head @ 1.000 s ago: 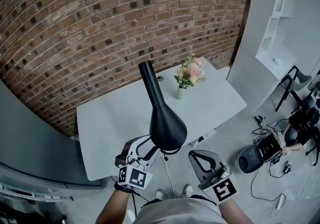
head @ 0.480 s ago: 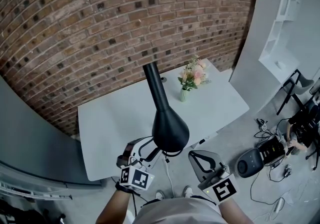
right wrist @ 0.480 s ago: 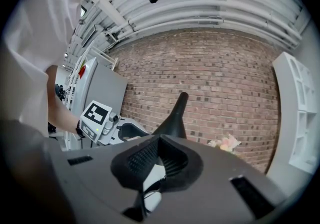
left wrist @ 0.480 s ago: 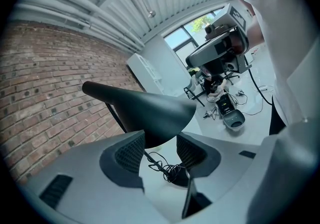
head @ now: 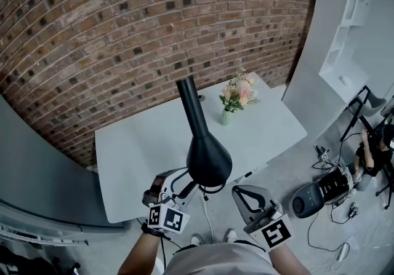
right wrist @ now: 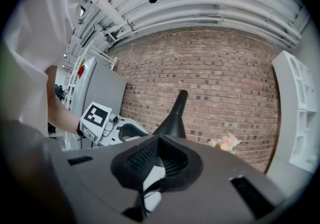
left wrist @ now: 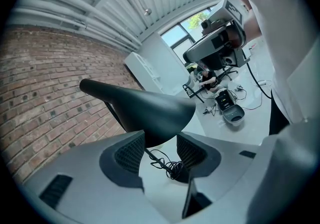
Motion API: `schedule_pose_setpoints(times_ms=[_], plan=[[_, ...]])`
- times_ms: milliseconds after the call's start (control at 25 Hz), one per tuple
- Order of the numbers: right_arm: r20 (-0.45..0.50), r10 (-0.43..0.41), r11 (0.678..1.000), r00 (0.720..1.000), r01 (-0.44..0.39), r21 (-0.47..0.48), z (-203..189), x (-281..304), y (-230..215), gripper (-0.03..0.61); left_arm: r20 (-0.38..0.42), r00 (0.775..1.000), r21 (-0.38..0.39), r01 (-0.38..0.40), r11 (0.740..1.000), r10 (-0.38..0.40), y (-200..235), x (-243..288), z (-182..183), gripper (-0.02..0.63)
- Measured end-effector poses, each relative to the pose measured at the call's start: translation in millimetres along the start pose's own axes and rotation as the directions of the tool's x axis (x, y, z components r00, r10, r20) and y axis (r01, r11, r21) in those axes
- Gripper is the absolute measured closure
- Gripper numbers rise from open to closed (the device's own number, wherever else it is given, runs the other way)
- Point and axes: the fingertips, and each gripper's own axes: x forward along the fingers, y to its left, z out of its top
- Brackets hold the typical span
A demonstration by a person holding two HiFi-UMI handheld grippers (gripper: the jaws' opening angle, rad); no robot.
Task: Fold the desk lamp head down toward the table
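Lamp head (head: 208, 158): black, cone-shaped, at the near edge of the table (head: 138, 144). In the right gripper view it stands wide end down, narrow end up.

Left gripper (head: 188, 184): reaches in under the wide end from the near side. In the left gripper view its fingers (left wrist: 131, 152) stand partway apart with the lamp head's lower edge seated between them, so it reads as a grip on that edge. A black cable (left wrist: 167, 164) lies coiled on the table below the jaws.

Right gripper (head: 237, 191): just right of the lamp head and apart from it. The tips are closed together with nothing between them, and it is held about level.

Vase of flowers (head: 236, 96): on the far right part of the table, well apart from the lamp.

Brick wall (head: 123, 21): runs behind the table.

Floor to the right: a black round device (head: 306, 197) with loose cables. A person (head: 371, 152) sits at the picture's right edge.
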Motion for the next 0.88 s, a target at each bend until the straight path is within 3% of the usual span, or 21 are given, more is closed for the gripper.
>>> schedule_pose_setpoints(times_ms=[880], plan=[[0.006,-0.005,1.000,1.000,0.005,0.011,-1,13,-2,0.560,-0.011,1.000,0.018,0.018,1.000,-0.018,3,8,-14,0.420]])
